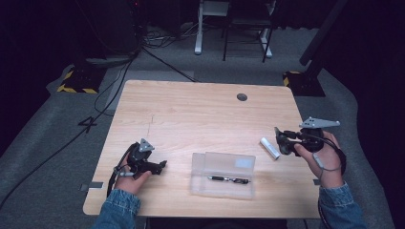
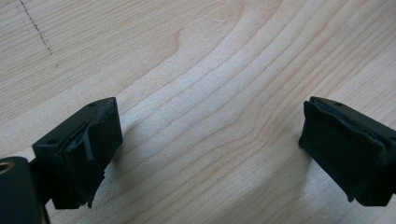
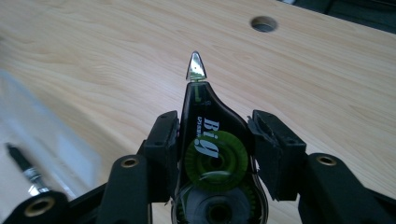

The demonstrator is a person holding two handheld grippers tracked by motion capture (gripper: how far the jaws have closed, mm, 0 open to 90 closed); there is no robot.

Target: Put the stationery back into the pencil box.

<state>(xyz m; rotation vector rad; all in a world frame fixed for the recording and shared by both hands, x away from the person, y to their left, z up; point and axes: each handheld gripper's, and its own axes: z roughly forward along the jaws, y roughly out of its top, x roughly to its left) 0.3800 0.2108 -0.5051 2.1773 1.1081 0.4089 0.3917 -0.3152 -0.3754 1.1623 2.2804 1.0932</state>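
Right claw (image 3: pixel 212 135) grips correction tape (image 3: pixel 212 154); left claw (image 2: pixel 210 154) wide over bare table (image 2: pixel 196 70)

The correction tape dispenser (image 3: pixel 212 154) is a dark, see-through teardrop-shaped body with green toothed reels inside and white lettering on its side. It sits upright between the two jaws of the right gripper (image 3: pixel 212 140), whose pads press on its flanks. Its narrow nose rises past the jaw tips and ends in a small shiny pointed tip (catching the light), clear of the wood beyond it. In the high view it shows as a dark shape at the front of the right gripper (image 1: pixel 278 137), just beside a white cylinder (image 1: pixel 269 148) lying near the jaws.
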